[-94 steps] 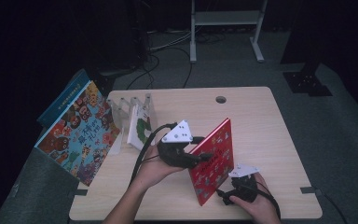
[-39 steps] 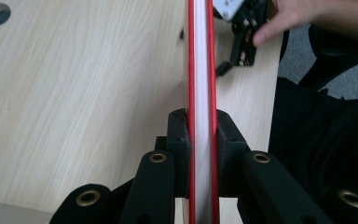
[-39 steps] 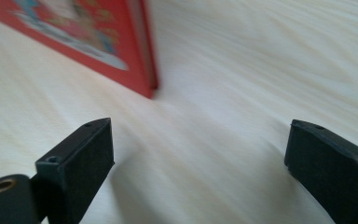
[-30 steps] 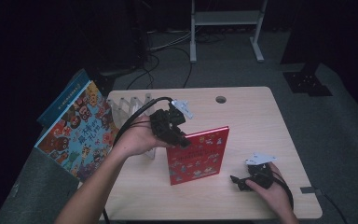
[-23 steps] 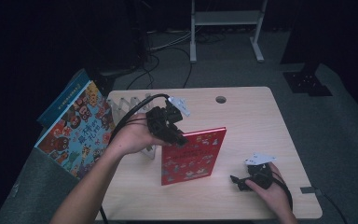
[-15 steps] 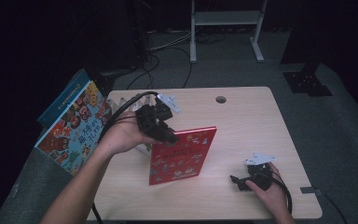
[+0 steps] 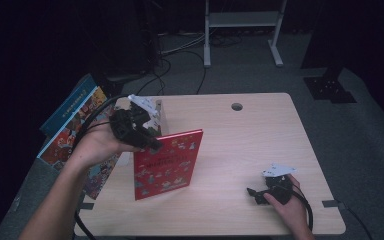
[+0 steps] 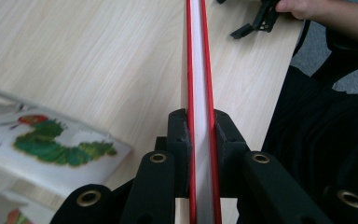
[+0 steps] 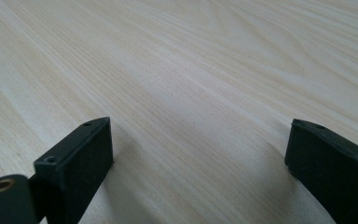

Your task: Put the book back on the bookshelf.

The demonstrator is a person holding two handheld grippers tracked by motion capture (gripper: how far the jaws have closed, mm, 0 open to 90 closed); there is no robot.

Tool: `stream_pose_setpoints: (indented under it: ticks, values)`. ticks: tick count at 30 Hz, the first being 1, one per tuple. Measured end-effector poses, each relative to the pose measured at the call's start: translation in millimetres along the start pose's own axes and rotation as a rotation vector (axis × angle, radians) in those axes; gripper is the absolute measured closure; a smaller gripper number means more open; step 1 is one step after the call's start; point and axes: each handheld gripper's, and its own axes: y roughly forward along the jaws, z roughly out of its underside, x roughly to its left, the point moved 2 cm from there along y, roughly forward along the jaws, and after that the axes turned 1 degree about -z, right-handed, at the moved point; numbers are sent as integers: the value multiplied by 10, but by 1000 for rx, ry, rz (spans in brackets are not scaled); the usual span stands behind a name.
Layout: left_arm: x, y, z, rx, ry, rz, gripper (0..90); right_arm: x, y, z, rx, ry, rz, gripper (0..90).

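Note:
A thin red picture book [image 7: 167,162] hangs upright over the table's left half, its cover facing the near side. My left gripper [image 7: 152,145] is shut on its top left corner. In the left gripper view both black pads clamp the red book [image 8: 200,93] edge-on, white pages showing between the covers. My right gripper [image 7: 252,192] rests on the table near the front right edge, a hand around it. Its jaws stand wide apart over bare wood in the right gripper view, with nothing between the right gripper's [image 9: 200,154] pads.
A wire book rack [image 7: 155,112] stands at the table's back left with a caterpillar picture book [image 8: 51,142] by it. Large colourful books [image 7: 72,135] lean against the table's left side. A cable hole [image 7: 237,106] lies at the back. Cables trail off the near edge.
My left gripper has carried the red book leftward across the table and a little upward, toward the rack. The right gripper has stayed where it was.

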Motion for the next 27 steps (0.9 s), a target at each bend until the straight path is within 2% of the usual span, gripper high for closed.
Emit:
stream_pose_setpoints:
  ticks: [12, 13, 15, 20, 27]
  values:
    - [153, -409, 432, -25, -82, -52, 794, -1, 1, 0, -1, 0, 0, 68]
    - [153, -409, 432, -25, -82, -52, 794, -1, 1, 0, -1, 0, 0, 68]
    - [182, -502, 551, -28, -102, -67, 794, -1, 1, 0, -1, 0, 0, 68]
    - [228, -627, 713, -36, -141, -79, 794, -1, 0, 0, 0, -1, 0, 68]
    - [331, -844, 960, -62, -205, -130, 794, -1, 1, 0, -1, -1, 0, 68]
